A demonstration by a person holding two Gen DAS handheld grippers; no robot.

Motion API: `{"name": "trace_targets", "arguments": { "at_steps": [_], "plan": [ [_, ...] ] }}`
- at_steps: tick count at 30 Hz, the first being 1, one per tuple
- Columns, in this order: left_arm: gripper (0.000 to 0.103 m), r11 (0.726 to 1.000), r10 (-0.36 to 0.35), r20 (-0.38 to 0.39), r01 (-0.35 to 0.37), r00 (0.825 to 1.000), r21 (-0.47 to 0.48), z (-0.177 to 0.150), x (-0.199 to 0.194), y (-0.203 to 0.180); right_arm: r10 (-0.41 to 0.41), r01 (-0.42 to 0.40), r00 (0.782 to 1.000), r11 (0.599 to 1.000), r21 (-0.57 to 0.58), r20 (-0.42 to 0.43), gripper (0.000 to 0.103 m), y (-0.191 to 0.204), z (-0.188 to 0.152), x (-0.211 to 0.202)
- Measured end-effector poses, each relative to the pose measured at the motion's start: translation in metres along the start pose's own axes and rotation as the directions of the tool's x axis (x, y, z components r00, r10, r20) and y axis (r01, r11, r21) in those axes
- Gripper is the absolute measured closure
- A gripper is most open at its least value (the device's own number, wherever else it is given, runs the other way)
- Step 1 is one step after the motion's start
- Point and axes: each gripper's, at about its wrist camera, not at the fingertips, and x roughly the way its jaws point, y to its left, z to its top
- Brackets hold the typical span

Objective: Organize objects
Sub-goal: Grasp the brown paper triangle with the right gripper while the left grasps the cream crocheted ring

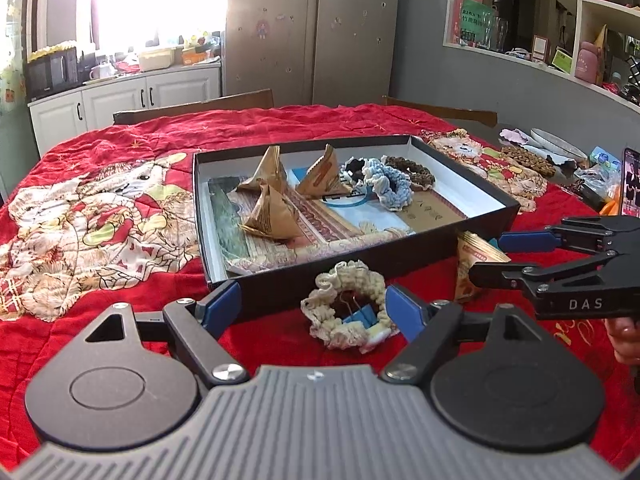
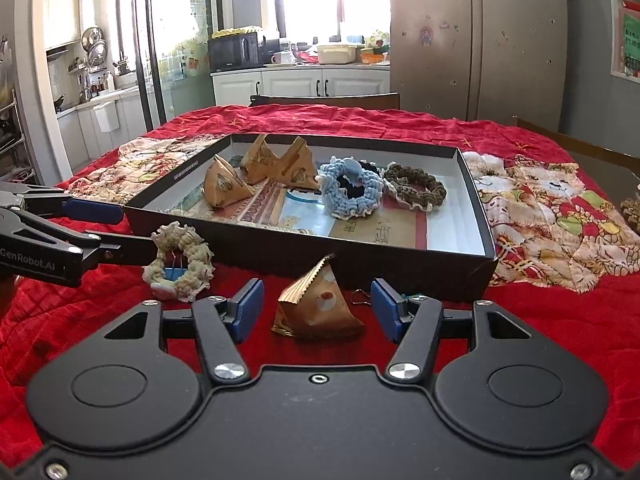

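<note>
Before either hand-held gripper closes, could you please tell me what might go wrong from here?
1. A blue binder clip lies inside the cream scrunchie; the open left hand-held gripper might lift one and drop the other.
2. The black box wall stands right behind the triangular packet, so the open right hand-held gripper could bump it.
3. Another clip beside that packet may get dragged along.
</note>
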Motion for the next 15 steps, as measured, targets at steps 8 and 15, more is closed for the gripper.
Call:
{"name": "trace_targets", "arguments": {
  "at_steps": [8,15],
  "plan": [
    [0.016,1.0,0.018,-0.015,-0.019,1.0,-0.018,-0.007,0.009,0.004,0.003,-0.003,1.0,1.0,-0.006,-0.019,0.041,0.001,-0.004,0.009],
    [0.027,1.0,-0.002,-0.035,0.001,0.999,-0.03,-0.011,0.018,0.004,0.01,-0.01,0.999,1.0,-0.013,-0.033,0.041,0.004,-0.007,0.016]
  ]
}}
